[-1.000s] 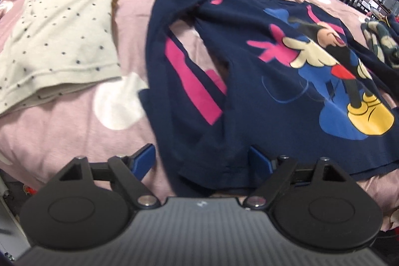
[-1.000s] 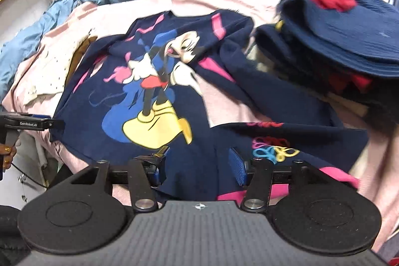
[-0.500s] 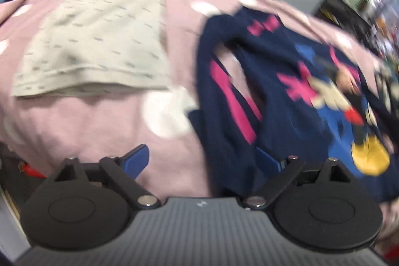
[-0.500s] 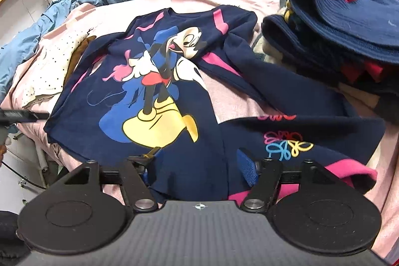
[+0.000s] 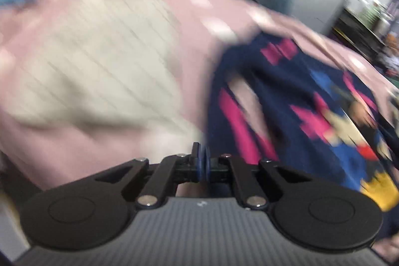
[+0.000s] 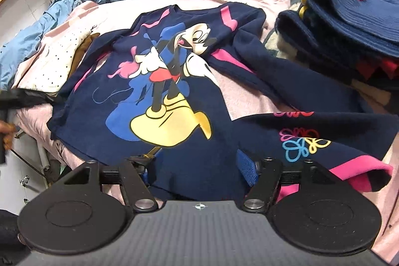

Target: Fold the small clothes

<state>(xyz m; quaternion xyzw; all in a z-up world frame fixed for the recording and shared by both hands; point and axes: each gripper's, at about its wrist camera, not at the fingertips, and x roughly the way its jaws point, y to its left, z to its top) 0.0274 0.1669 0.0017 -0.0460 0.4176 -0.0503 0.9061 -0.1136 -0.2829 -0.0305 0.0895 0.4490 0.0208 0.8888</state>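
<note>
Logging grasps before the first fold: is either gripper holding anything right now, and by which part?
Left gripper: pads together, but blur hides whether cloth is pinched. Right gripper: open around the navy Mickey shirt's bottom hem, not clamped.

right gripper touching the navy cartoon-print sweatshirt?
Touching. In the right wrist view the right gripper is open, and the hem of the navy cartoon-print sweatshirt lies between its blue fingertips, draped against the left finger.
</note>
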